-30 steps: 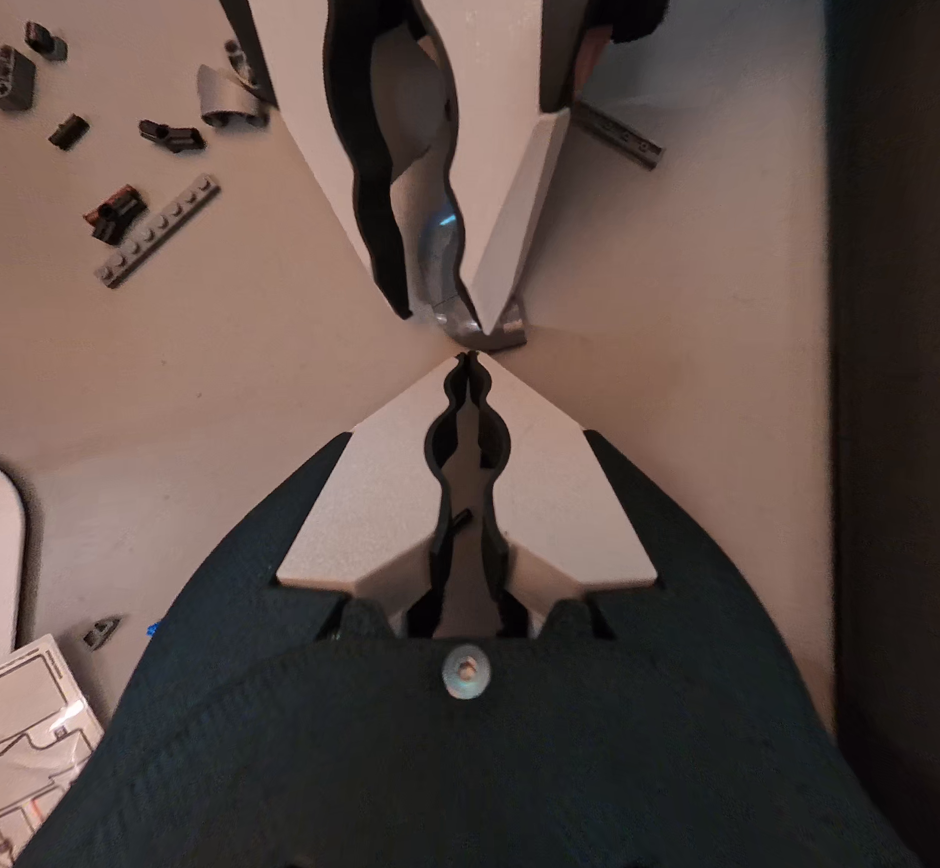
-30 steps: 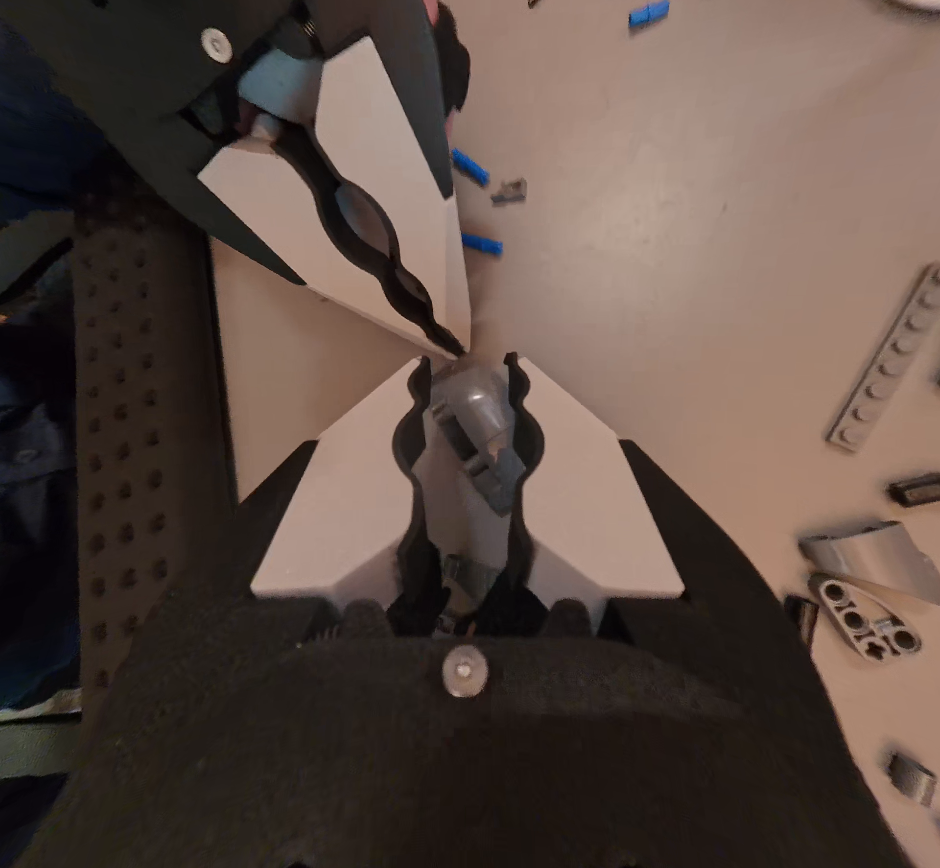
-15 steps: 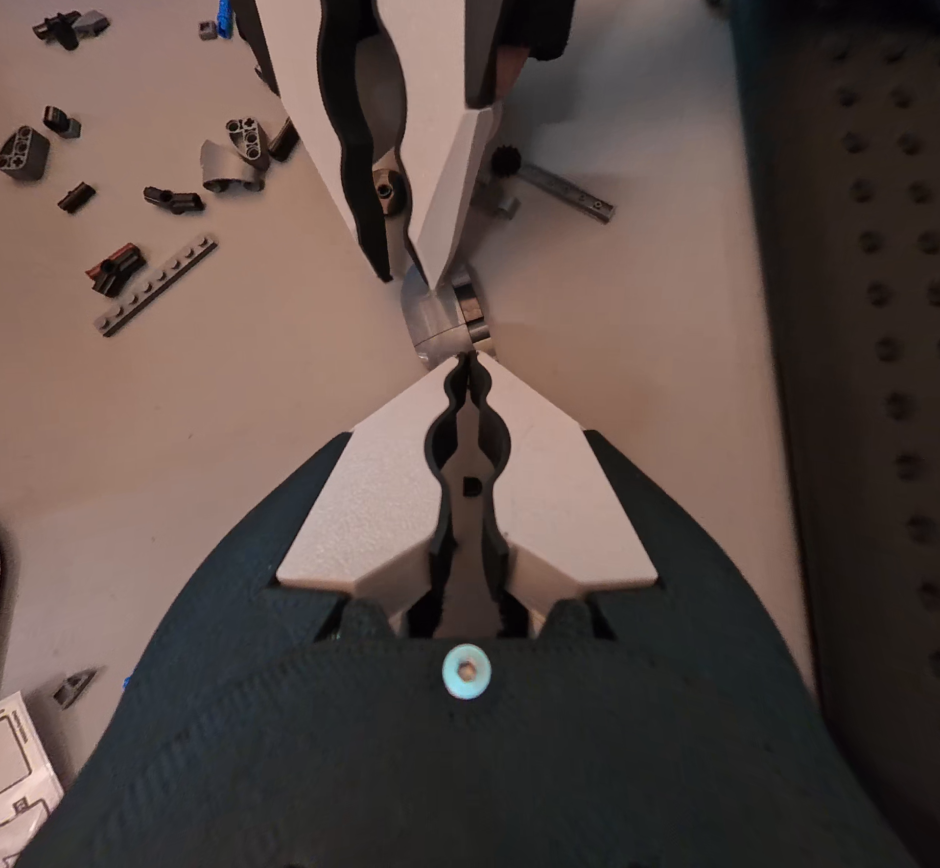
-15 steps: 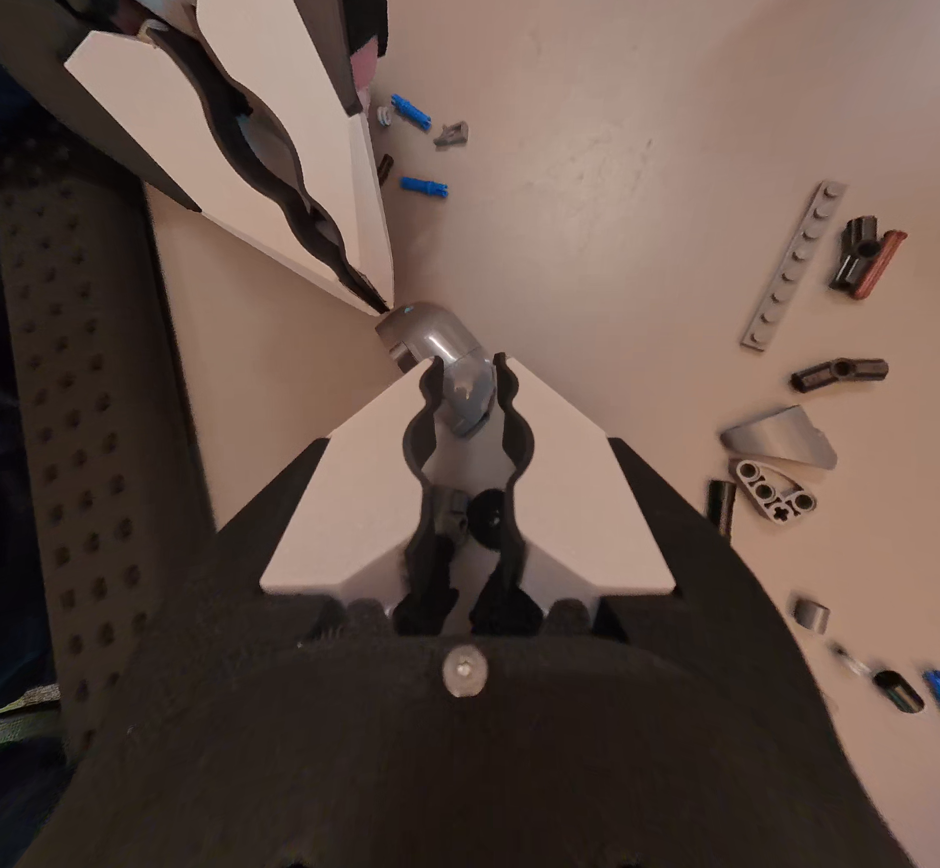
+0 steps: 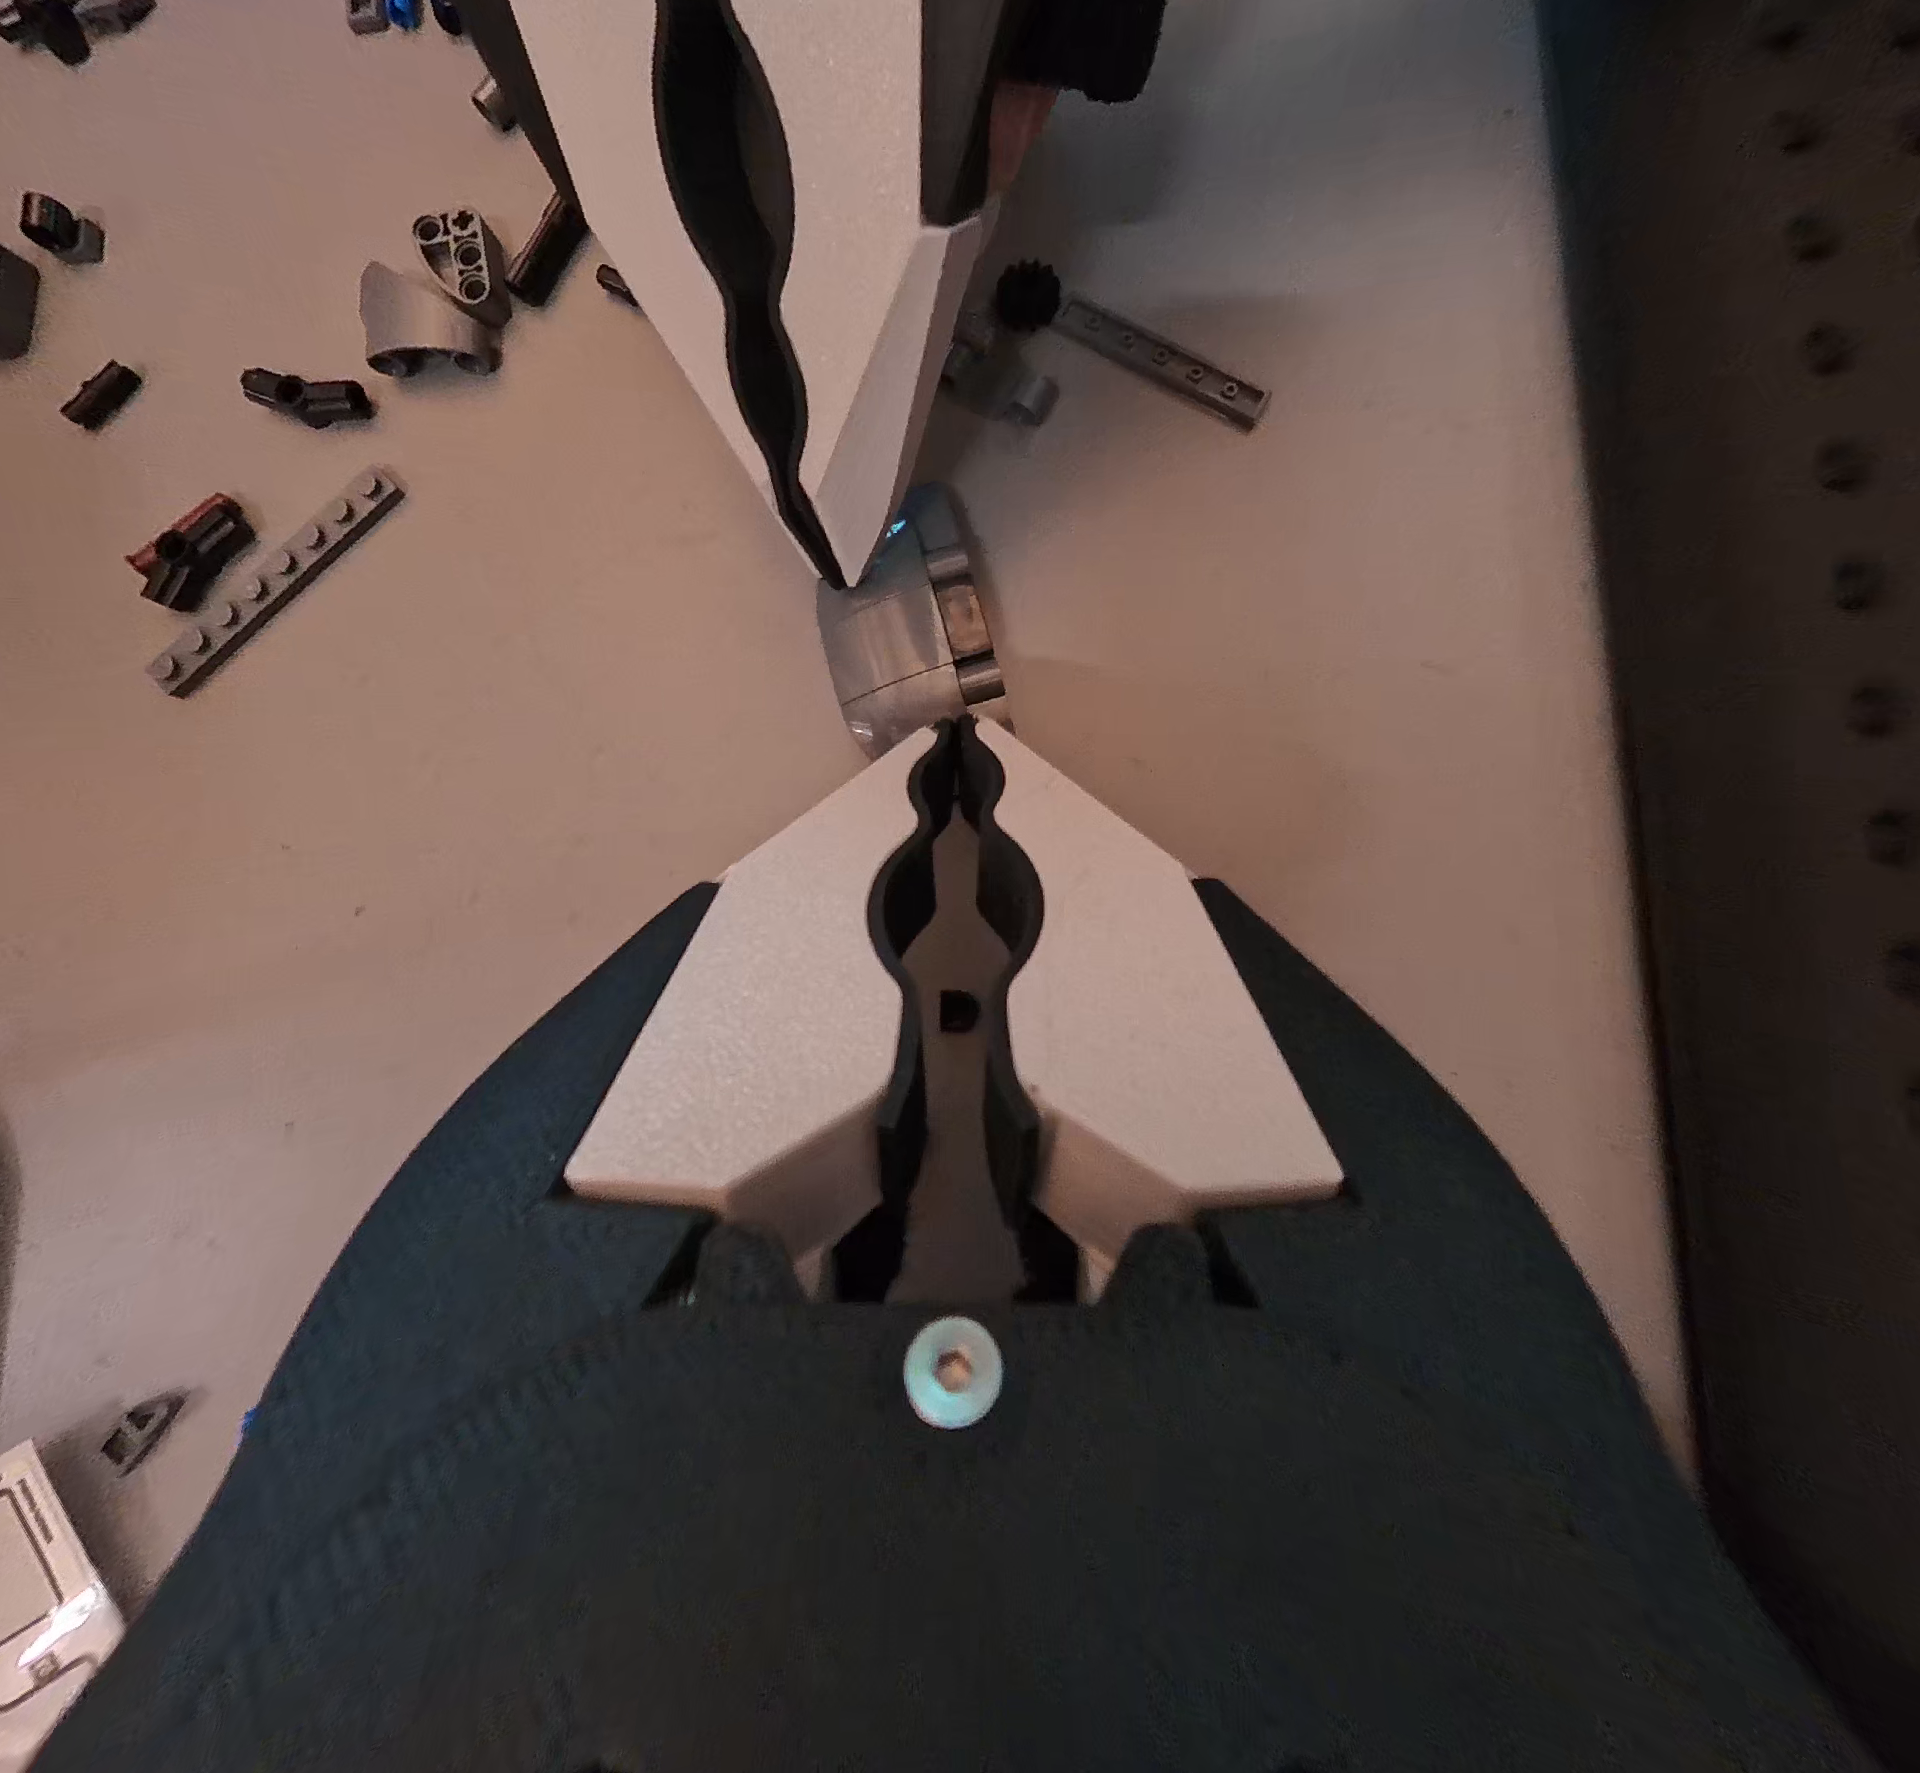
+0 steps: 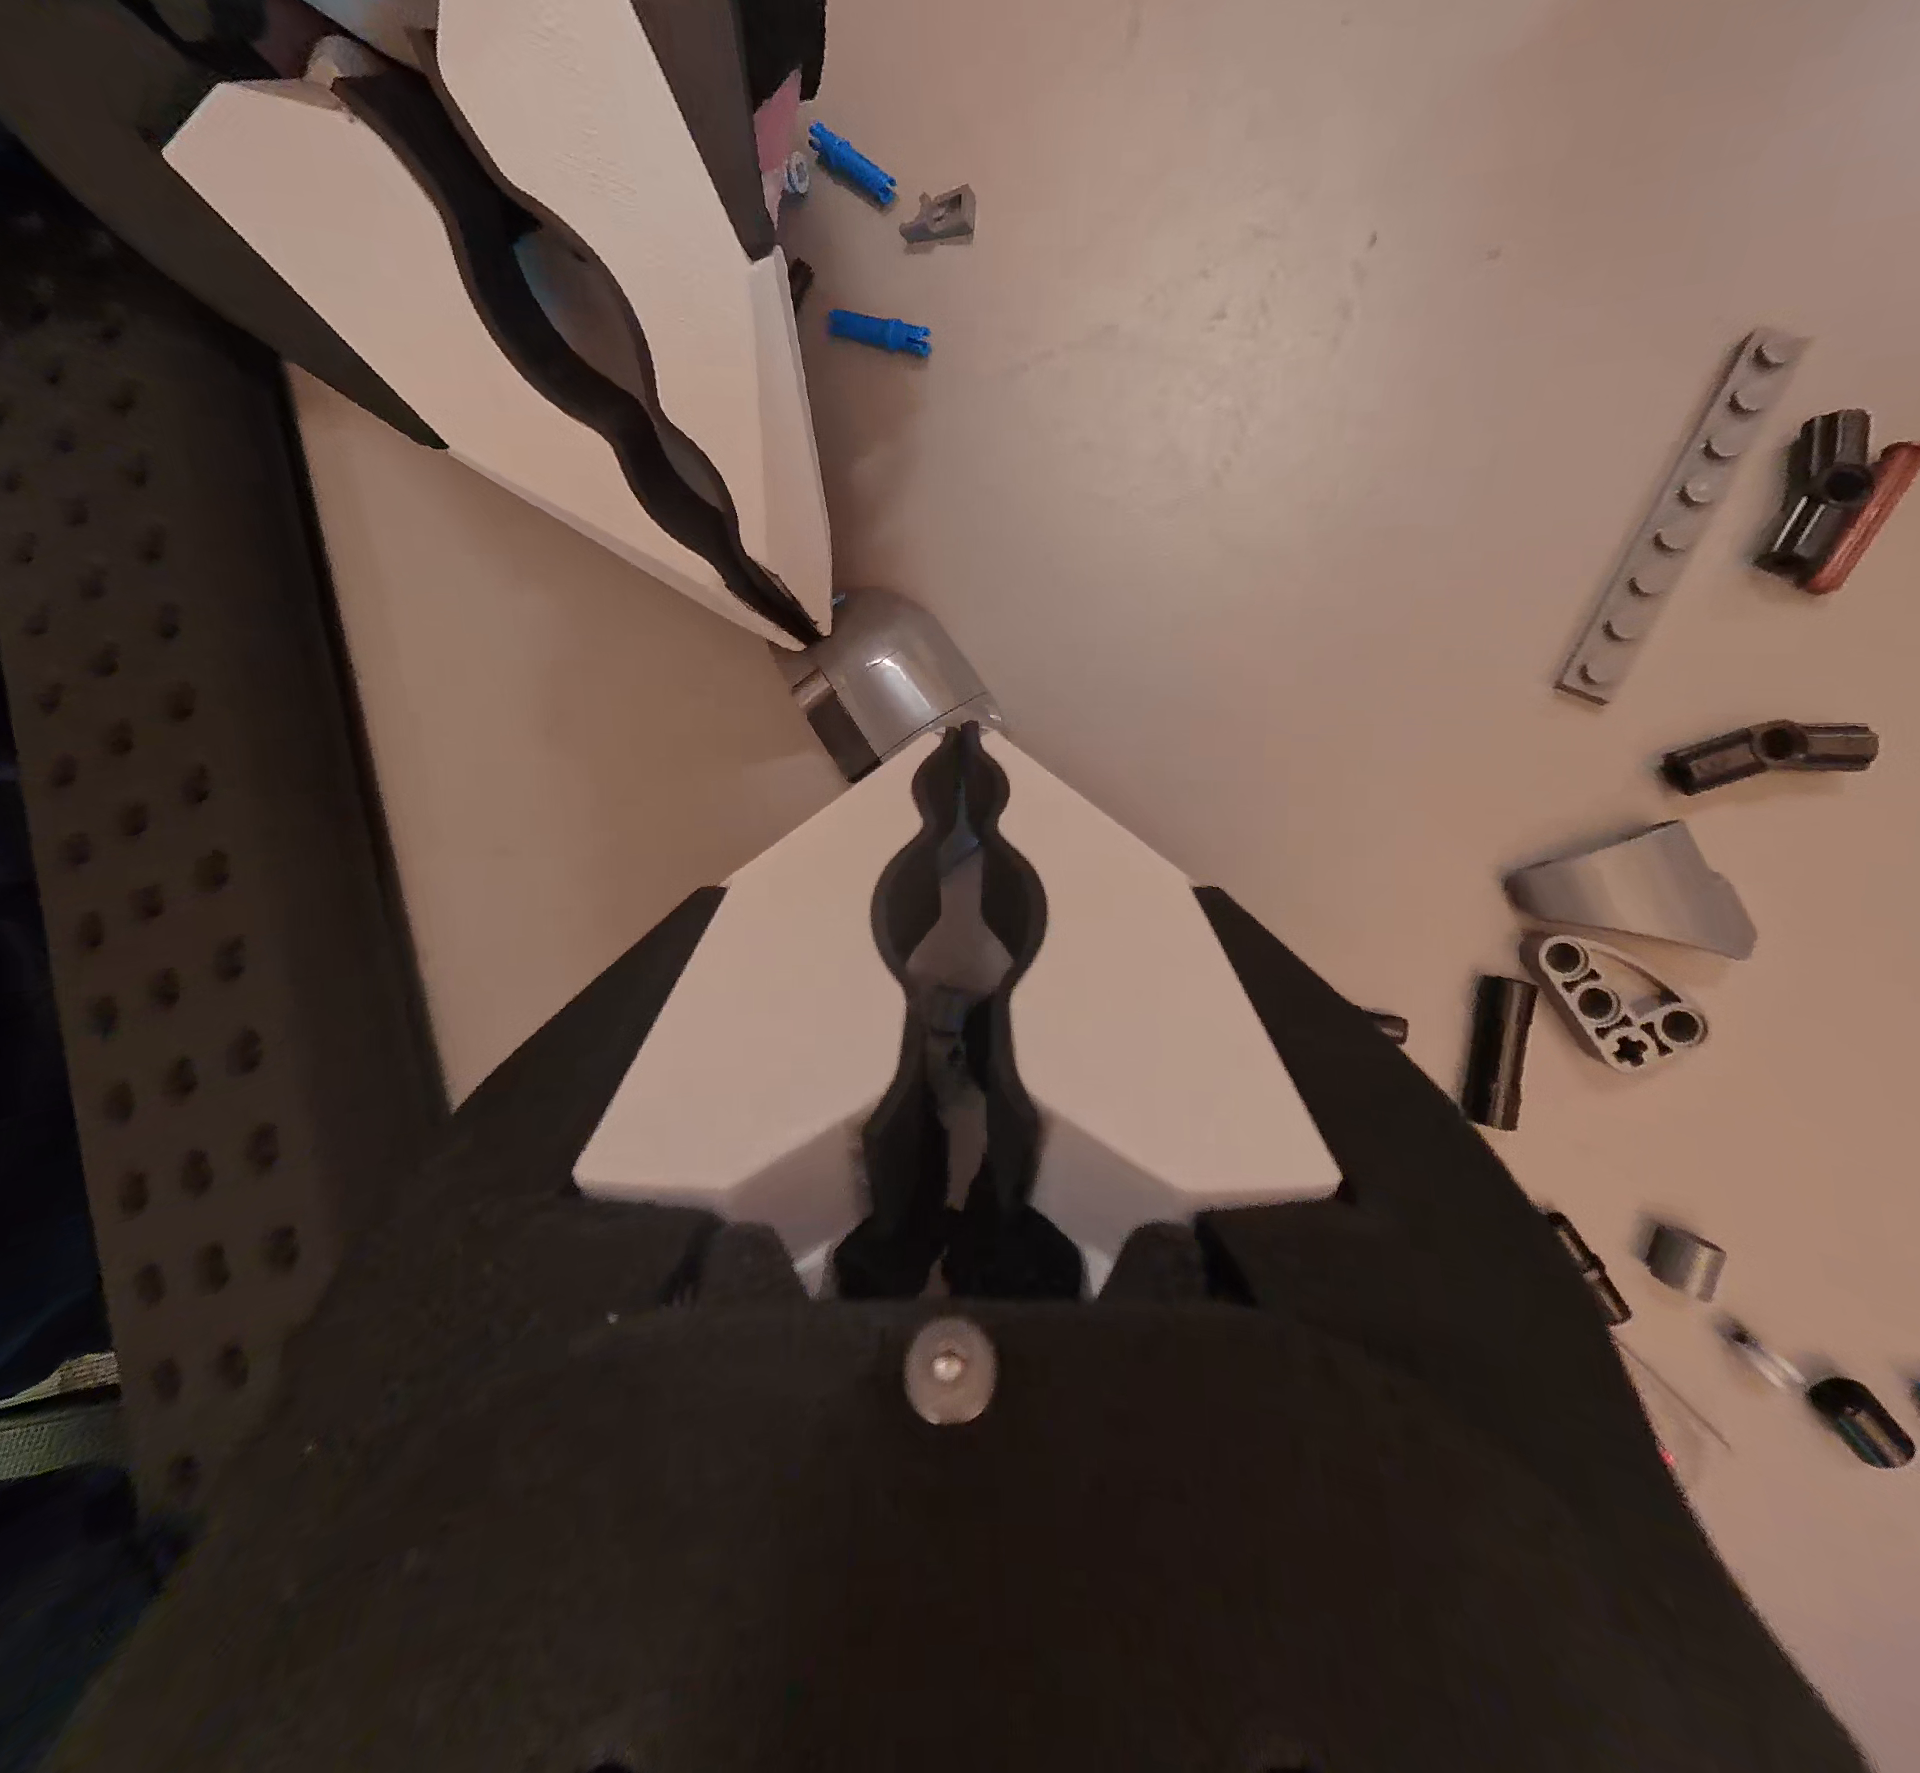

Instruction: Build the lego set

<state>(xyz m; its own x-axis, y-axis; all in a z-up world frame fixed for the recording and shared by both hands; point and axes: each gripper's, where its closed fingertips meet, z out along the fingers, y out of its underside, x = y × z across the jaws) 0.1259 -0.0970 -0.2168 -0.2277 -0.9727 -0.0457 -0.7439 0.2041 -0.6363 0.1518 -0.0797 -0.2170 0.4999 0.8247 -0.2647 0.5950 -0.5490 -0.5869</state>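
Observation:
A small grey curved lego piece (image 5: 902,634) sits on the pale table between the two grippers; it also shows in the right wrist view (image 6: 896,674). My left gripper (image 5: 957,731) is shut, its tips touching the piece's near edge. It enters the right wrist view from the upper left (image 6: 810,630). My right gripper (image 6: 962,734) is shut too, its tips against the piece's other side. In the left wrist view it comes down from the top (image 5: 831,572). I cannot tell whether either tip pinches an edge of the piece.
Loose parts lie on the table: a long grey plate (image 5: 281,580), a grey curved panel (image 5: 426,326), a grey beam with a black gear (image 5: 1153,362), blue pins (image 6: 878,333) and black connectors (image 6: 1766,752). A dark studded mat (image 5: 1766,788) borders the table. A paper sheet (image 5: 42,1598) lies at the bottom left. Only a small space, under 4 cm, lies between the two pairs of fingers.
A second ago the right gripper held the grey piece inside its jaws. The piece slid out to its tips, and now the jaws are shut behind it.

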